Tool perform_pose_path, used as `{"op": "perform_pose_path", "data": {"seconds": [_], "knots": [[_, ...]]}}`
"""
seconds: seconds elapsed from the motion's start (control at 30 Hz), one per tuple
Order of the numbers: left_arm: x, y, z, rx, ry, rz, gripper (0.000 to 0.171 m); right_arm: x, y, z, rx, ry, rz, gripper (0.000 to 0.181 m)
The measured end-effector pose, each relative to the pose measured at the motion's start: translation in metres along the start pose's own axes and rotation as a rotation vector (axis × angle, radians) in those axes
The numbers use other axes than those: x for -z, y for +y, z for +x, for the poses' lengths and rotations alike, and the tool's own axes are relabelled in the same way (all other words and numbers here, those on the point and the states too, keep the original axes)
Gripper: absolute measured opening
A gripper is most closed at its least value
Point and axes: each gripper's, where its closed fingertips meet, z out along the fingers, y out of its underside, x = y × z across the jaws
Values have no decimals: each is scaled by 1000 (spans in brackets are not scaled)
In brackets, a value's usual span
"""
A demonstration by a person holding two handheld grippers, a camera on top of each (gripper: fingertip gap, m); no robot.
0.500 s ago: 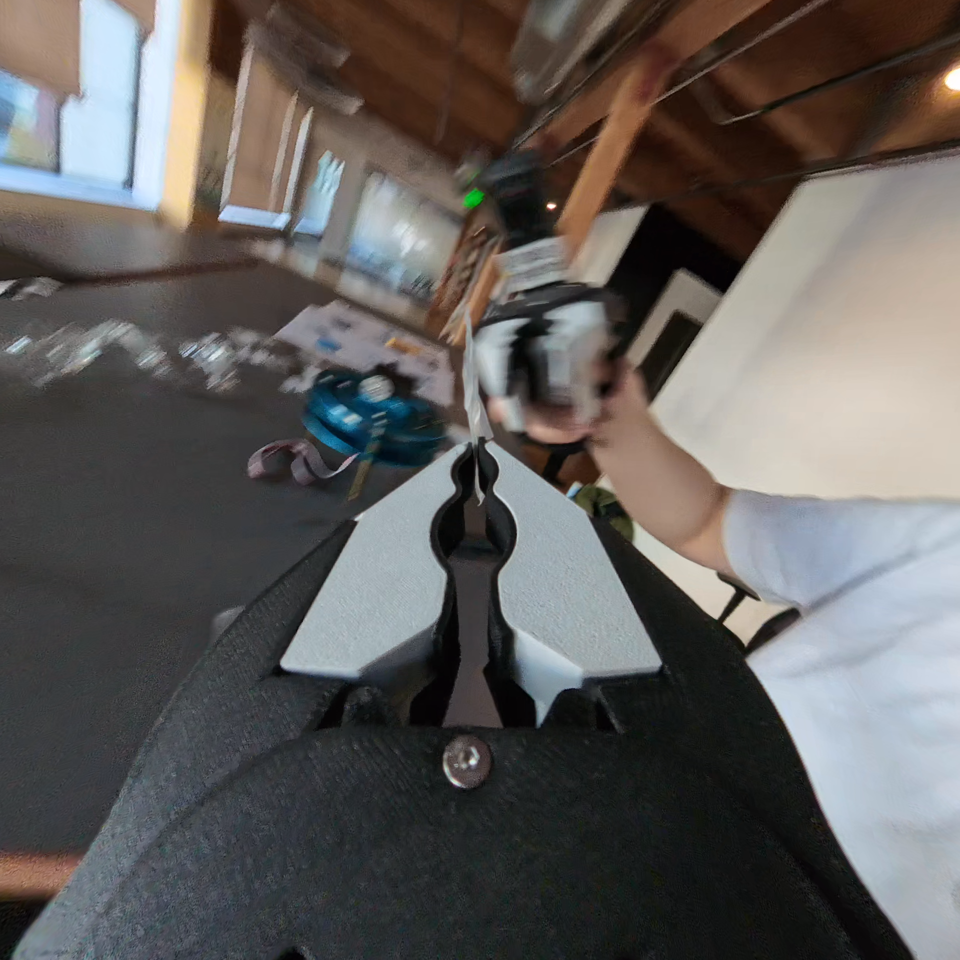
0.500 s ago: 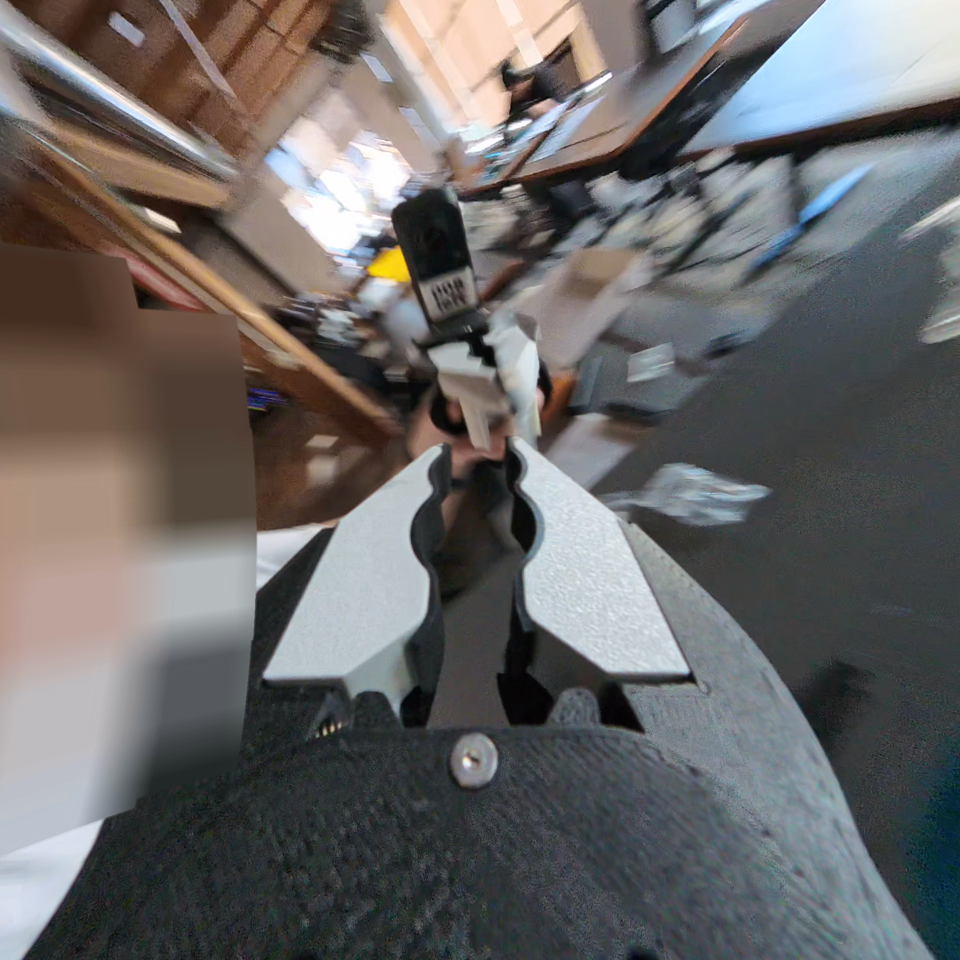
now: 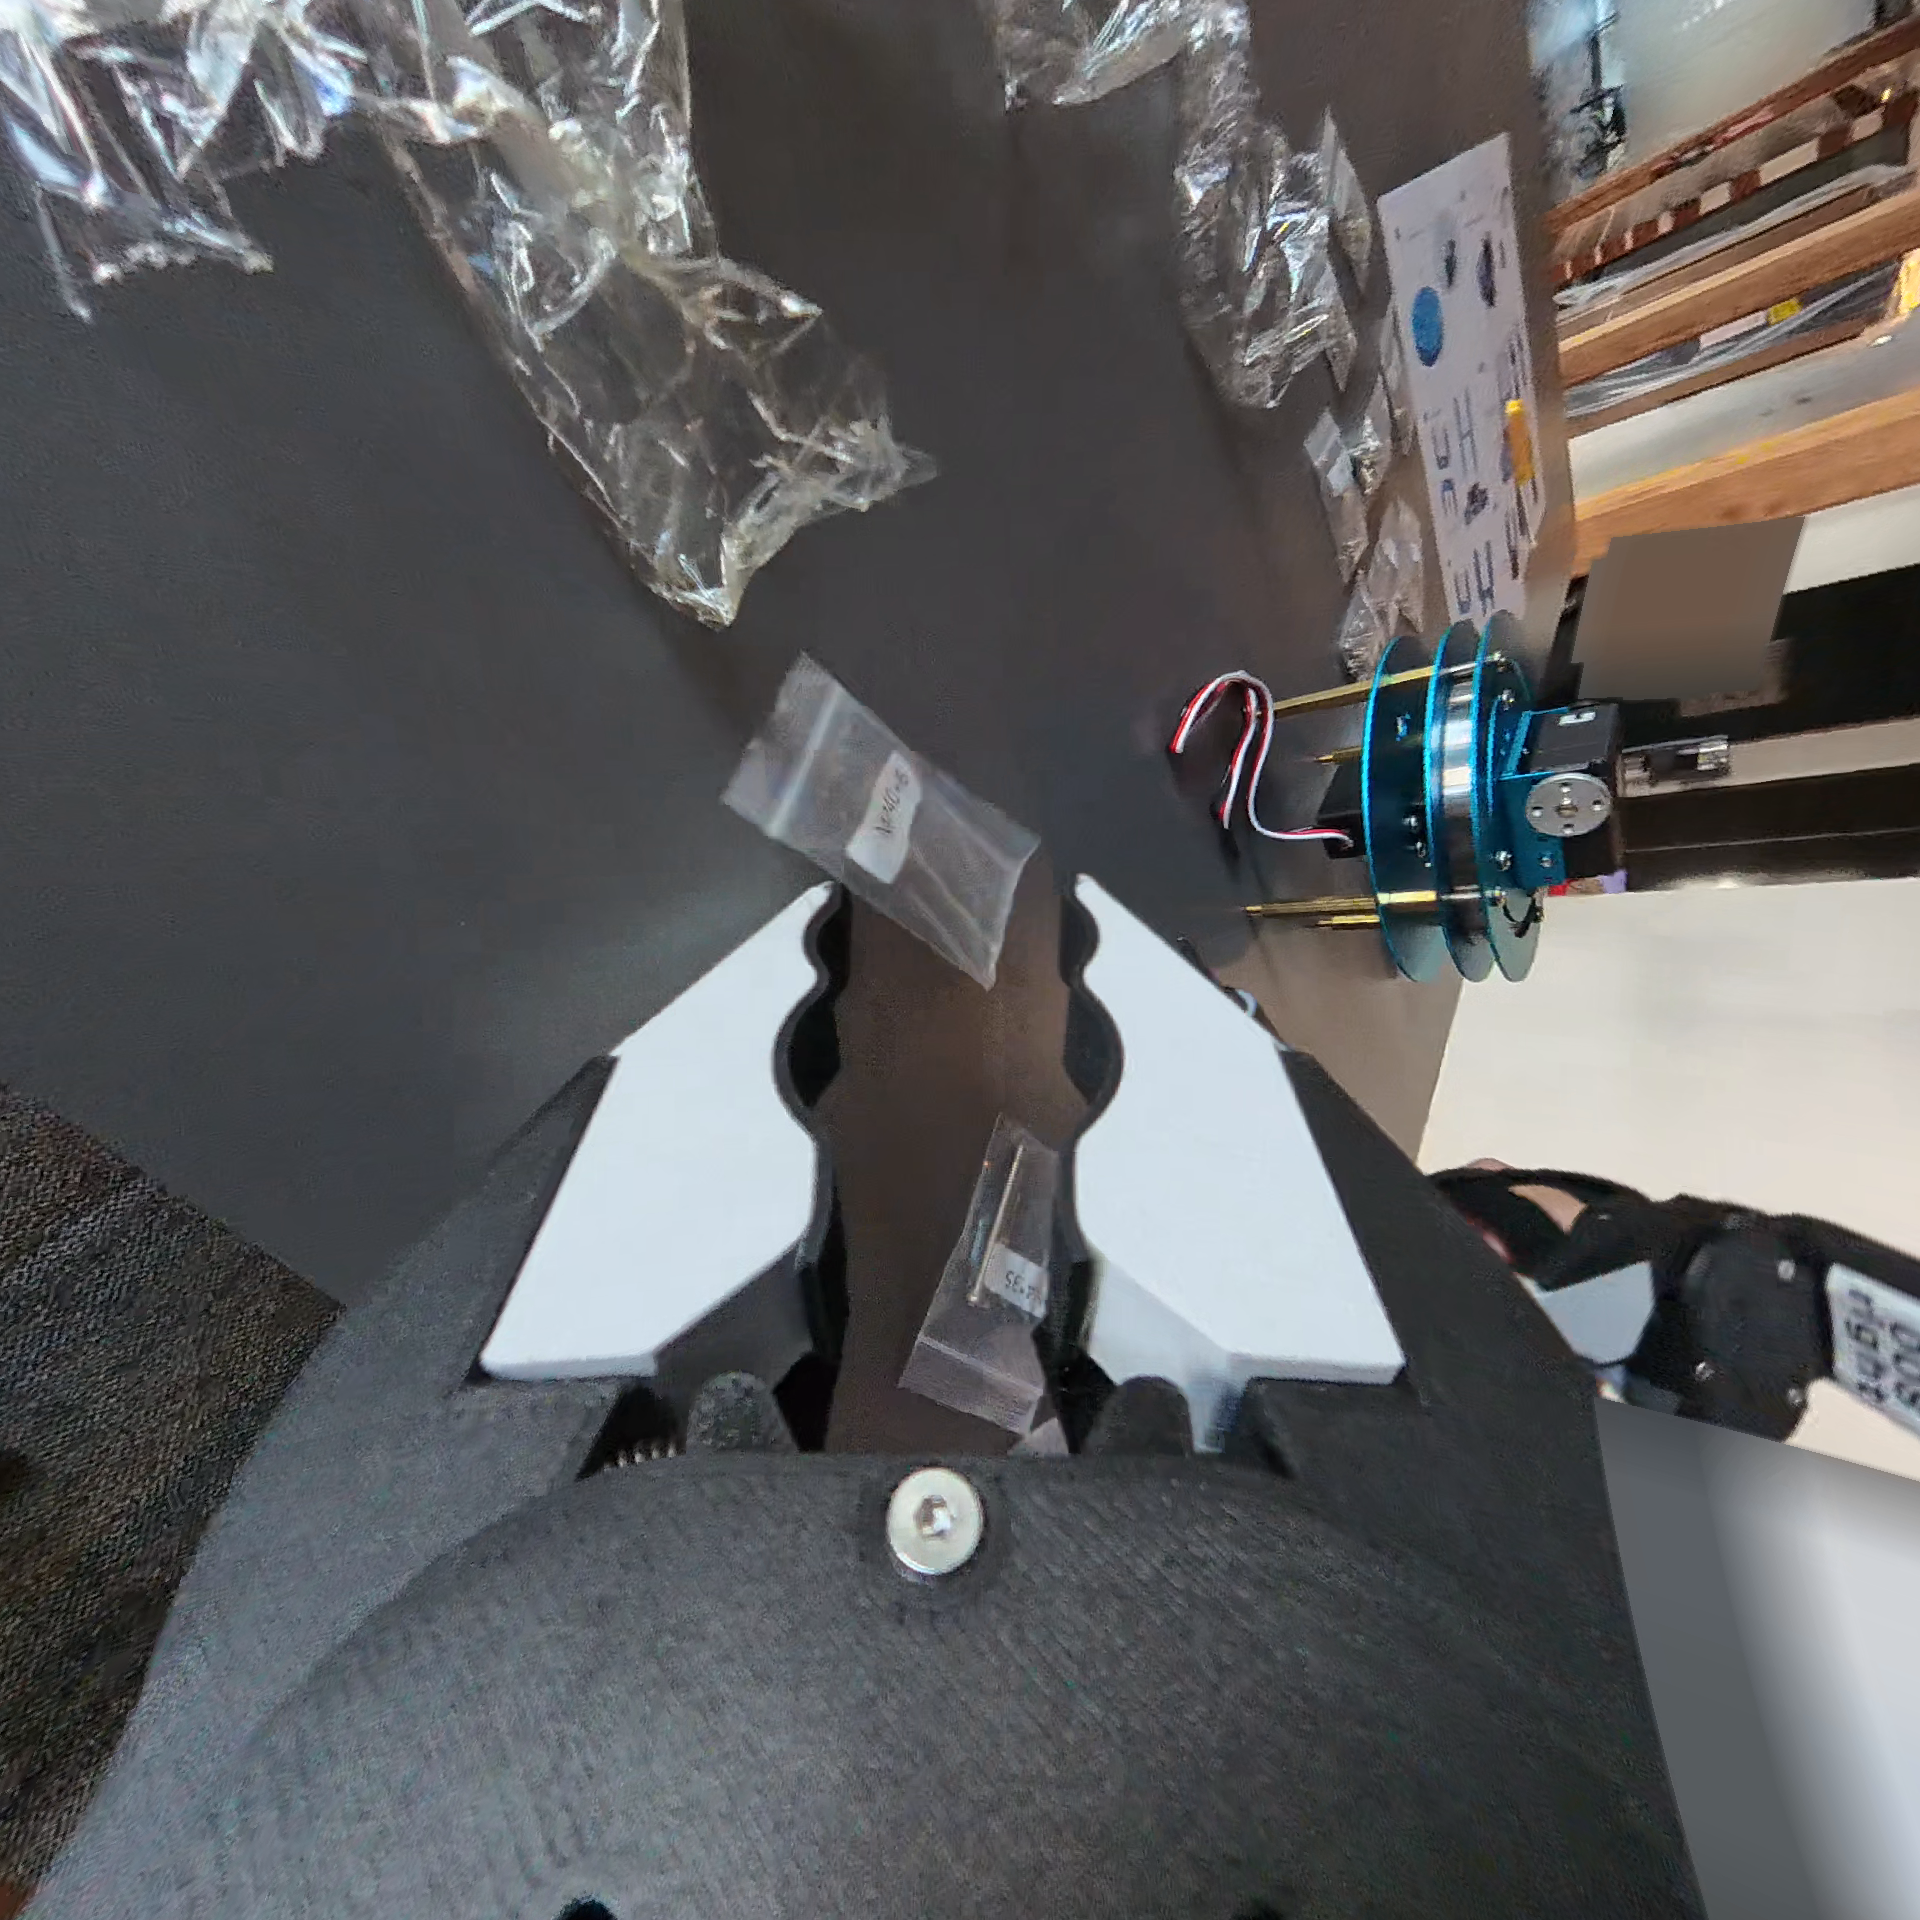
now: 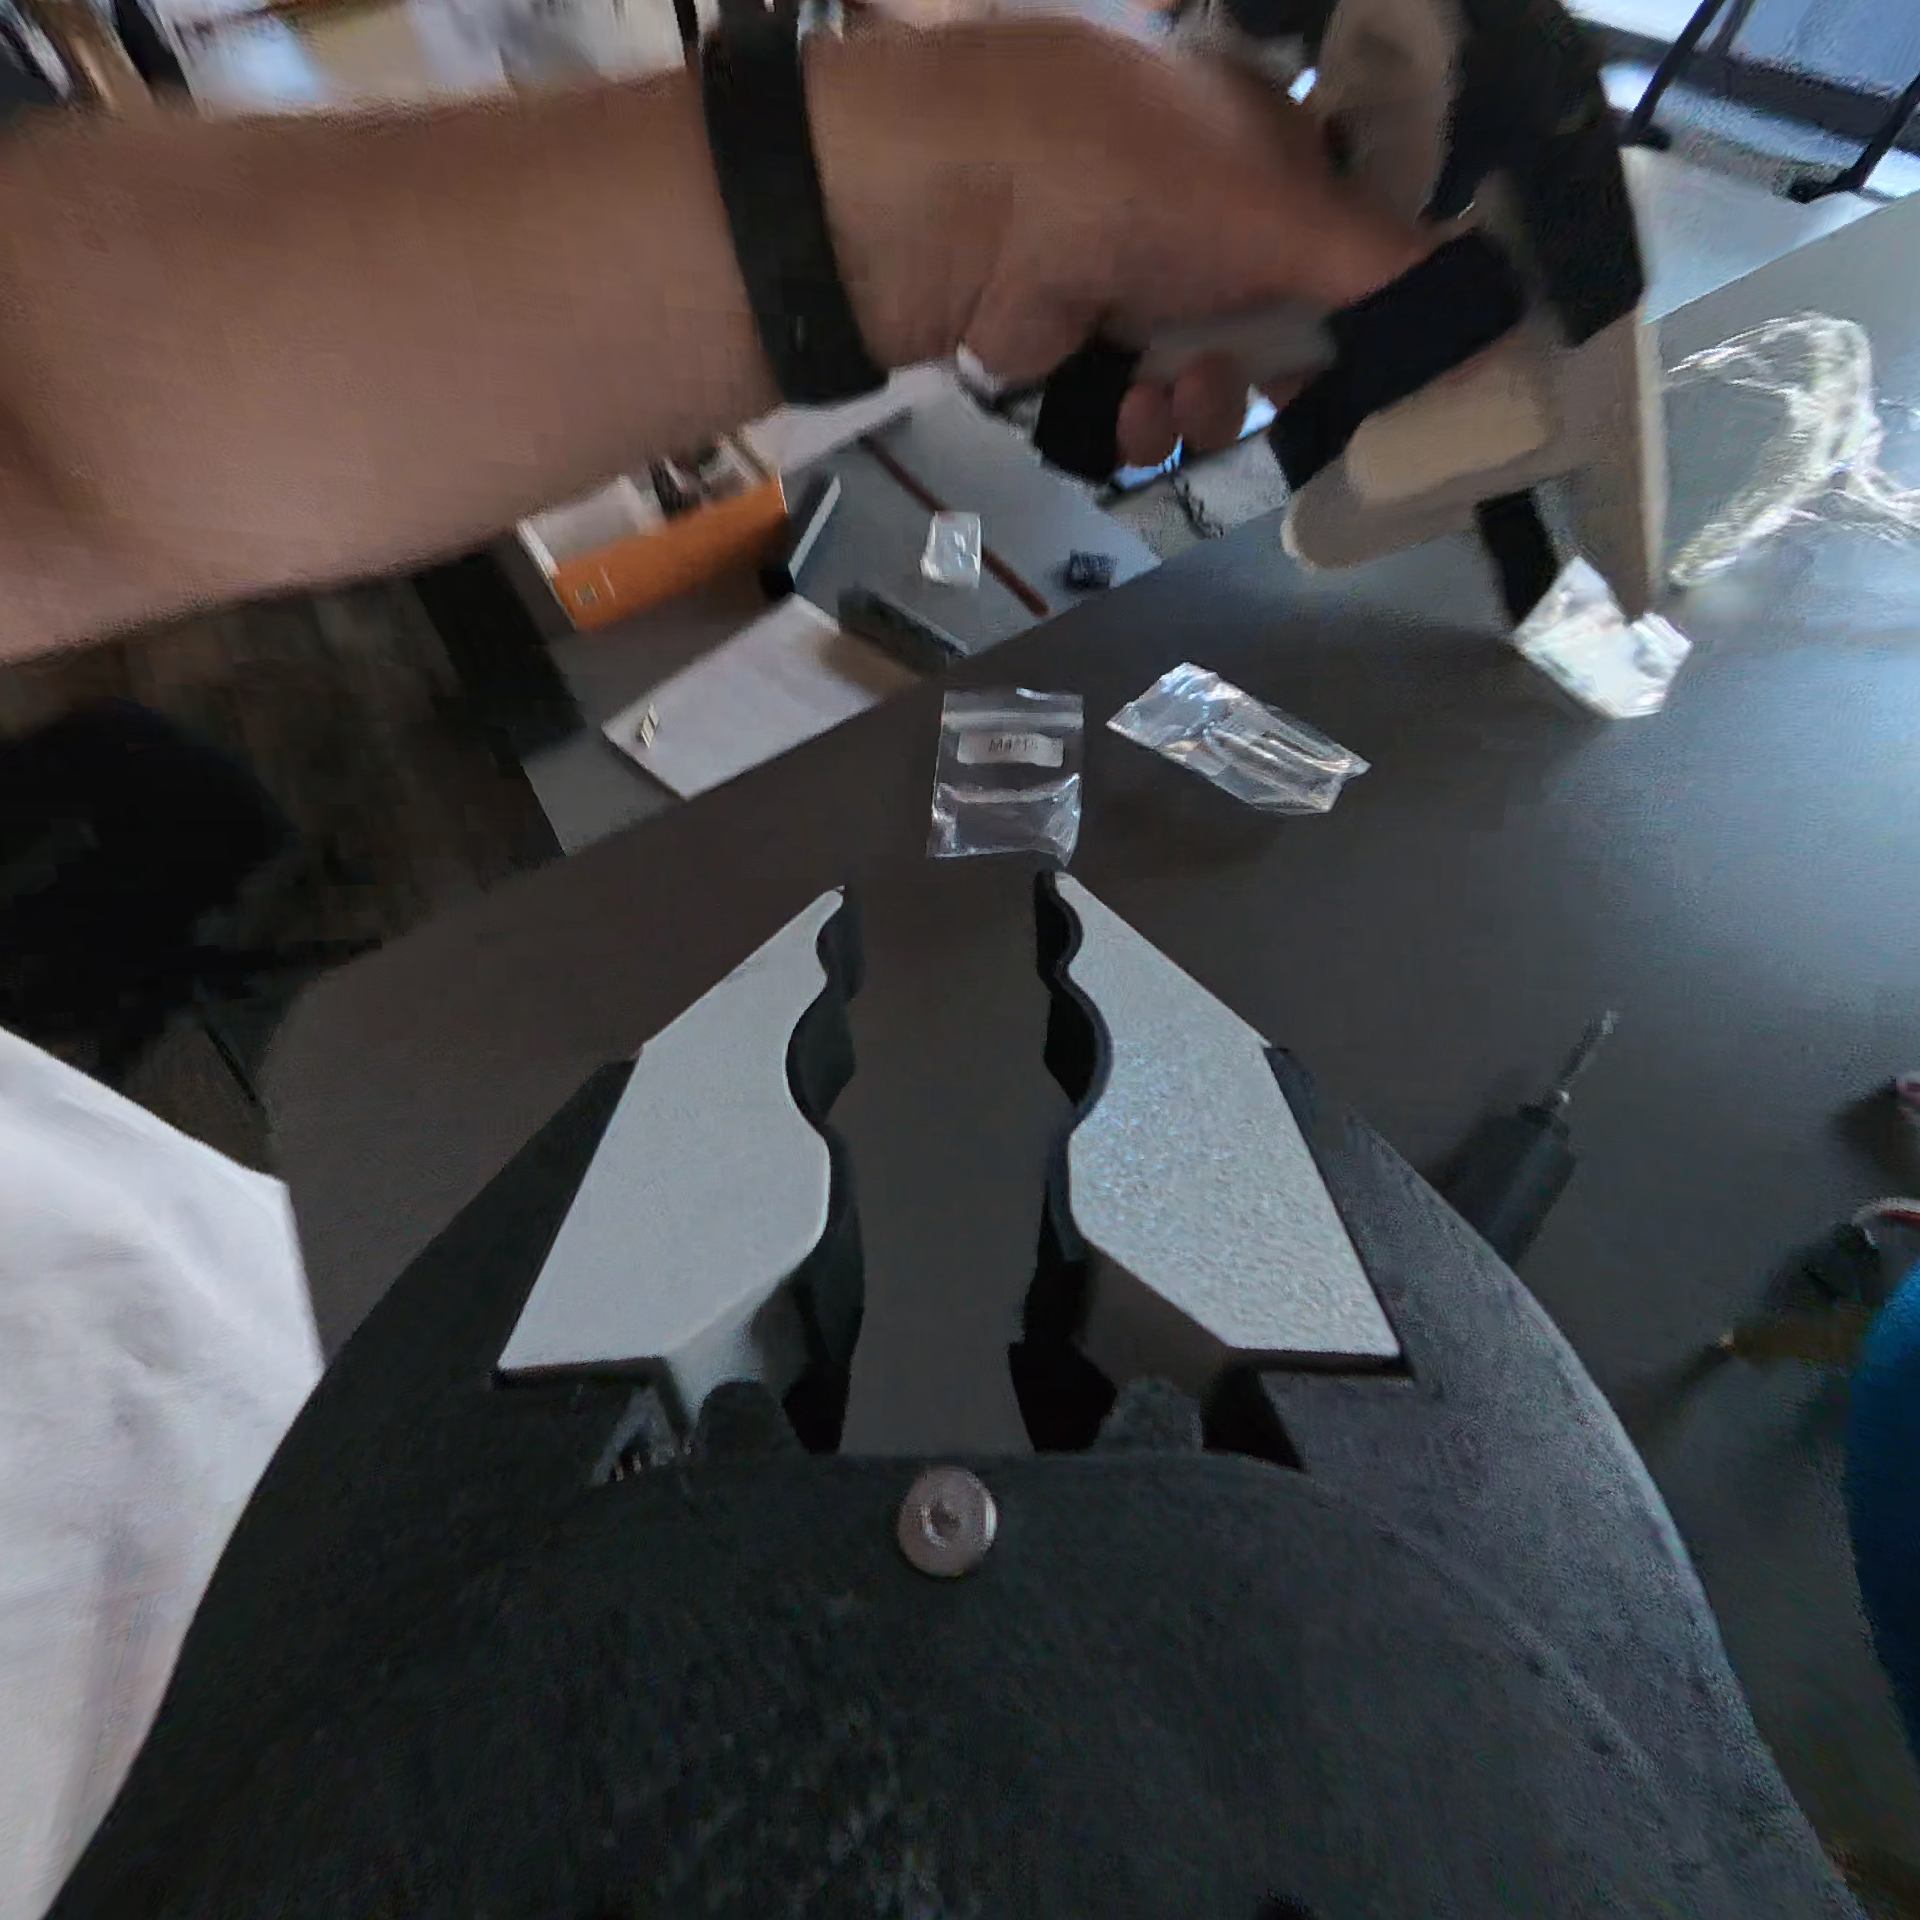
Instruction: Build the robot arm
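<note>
My left gripper (image 3: 956, 891) is open just above the dark table (image 3: 312, 727). A small clear zip bag with a metal pin (image 3: 992, 1283) sits loose between its fingers, close to the right finger; I cannot tell whether it rests on the table. A second labelled zip bag (image 3: 883, 831) lies just beyond the tips. My right gripper (image 4: 943, 886) is open and empty, with a labelled zip bag (image 4: 1003, 774) just ahead of its tips and another bag (image 4: 1236, 753) to the right. The left gripper (image 4: 1507, 436) shows blurred at upper right, a bag (image 4: 1600, 644) under its fingers.
A blue disc assembly with a servo and wires (image 3: 1455, 800) stands at the right. Crumpled clear plastic (image 3: 675, 364) and a printed sheet (image 3: 1465, 364) lie farther off. A dark screwdriver (image 4: 1527, 1143) lies right of my right gripper. The table edge (image 4: 727, 790) runs behind the bags. The gap from one gripper's tips to the other's is roughly 20 cm. From the right gripper's tips to the dark screwdriver (image 4: 1527, 1143) is close to 11 cm.
Both grippers came down from facing each other in the air to point at the table. The left gripper, shut on a thin clear bag, has opened and the bag is loose.
</note>
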Motion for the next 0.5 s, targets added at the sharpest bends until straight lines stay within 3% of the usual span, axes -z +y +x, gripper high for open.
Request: {"op": "perform_pose_path", "data": {"seconds": [0.13, 0.33, 0.43, 0.5], "knots": [[19, 4, -2, -31, -44, 60, 57, -32, 7, 2, 121, 24, -128, 41], [78, 29, 13, -138, 8, 268, 52, -60, 14, 14, -81, -16, -233, 49], [101, 53, 17, -174, 61, 347, 49, -64, 13, 14, -55, 7, -242, 24], [111, 72, 21, -197, 113, 383, 49, -62, 8, 10, 38, 50, -221, 22]]}}
